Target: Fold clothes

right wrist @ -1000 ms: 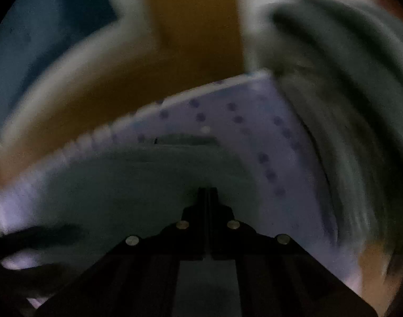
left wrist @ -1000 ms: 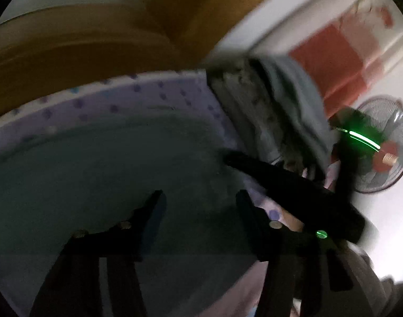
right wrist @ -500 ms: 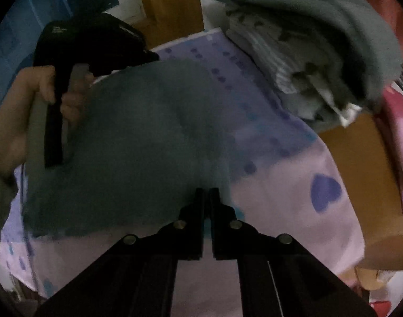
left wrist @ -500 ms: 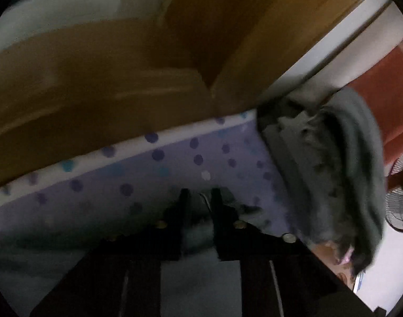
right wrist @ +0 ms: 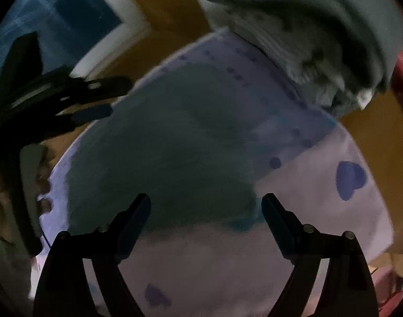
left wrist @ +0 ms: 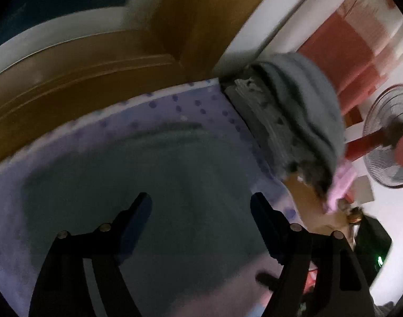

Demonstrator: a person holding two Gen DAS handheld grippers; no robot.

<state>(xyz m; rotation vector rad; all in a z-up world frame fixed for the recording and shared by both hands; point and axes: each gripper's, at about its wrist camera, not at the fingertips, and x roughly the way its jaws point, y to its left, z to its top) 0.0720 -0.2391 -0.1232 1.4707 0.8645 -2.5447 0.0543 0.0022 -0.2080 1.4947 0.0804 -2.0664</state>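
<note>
Left gripper (left wrist: 200, 206): we see its jaws now spread wide and empty; 0.5 s ago they pinched the cloth edge.
Right gripper (right wrist: 205, 206): likewise wide apart with nothing between; 0.5 s ago it was closed.
Dark teal garment (right wrist: 162, 153): released, it lies flat on the dotted sheet (right wrist: 294, 142), under both grippers.
Clothes pile (left wrist: 294, 111): stacked beside the garment, at the sheet's far corner.
Task meaning: we judge 1 fold laid down; whether more folds remain is unclear.

Garment (right wrist: 162, 142) on sheet (right wrist: 307, 192), beside pile (right wrist: 320, 34)
</note>
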